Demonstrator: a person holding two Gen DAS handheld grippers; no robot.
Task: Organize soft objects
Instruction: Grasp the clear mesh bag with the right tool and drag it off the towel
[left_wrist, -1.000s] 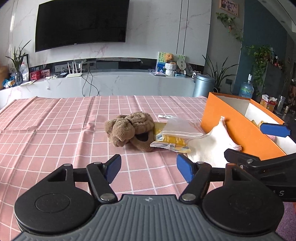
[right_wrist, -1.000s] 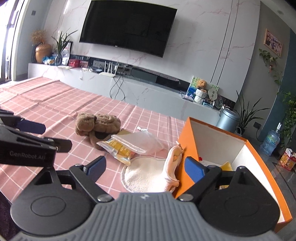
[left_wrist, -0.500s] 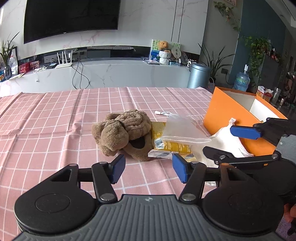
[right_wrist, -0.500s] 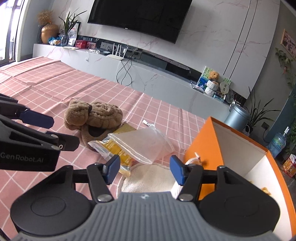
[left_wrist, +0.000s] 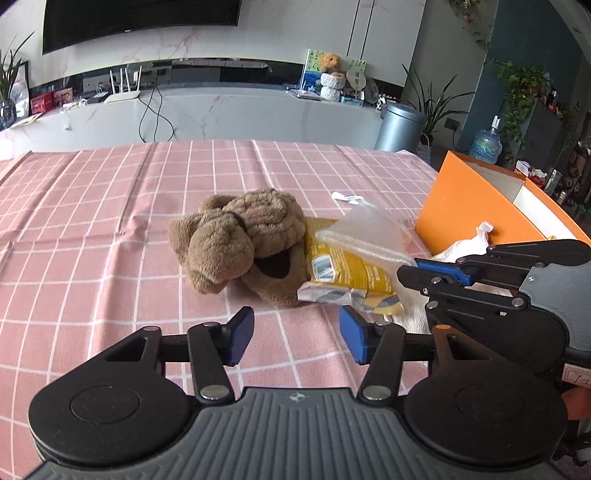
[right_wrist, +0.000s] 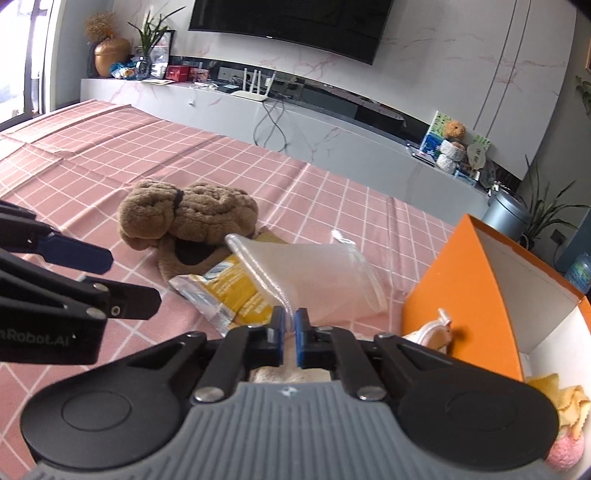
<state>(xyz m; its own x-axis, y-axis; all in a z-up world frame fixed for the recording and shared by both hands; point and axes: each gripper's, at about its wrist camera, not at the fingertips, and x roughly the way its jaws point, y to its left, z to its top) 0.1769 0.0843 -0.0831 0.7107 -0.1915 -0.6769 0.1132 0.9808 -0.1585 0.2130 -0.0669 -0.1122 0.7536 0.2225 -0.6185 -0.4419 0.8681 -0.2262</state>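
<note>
The right tongs were wide open a moment ago. Now they are almost shut, with just a thin gap between the blue tips. They have come down low over the white cloth, right at the edge of the clear bag. It looks like they are pinching the bag's edge, but it is hard to be sure. If so, the bag may go next into the orange box.

The left tongs are wide open and hold nothing. They have moved closer to the brown plush toy, which lies on the pink table just ahead of them. The yellow packet lies under the clear bag, touching the toy.
</note>
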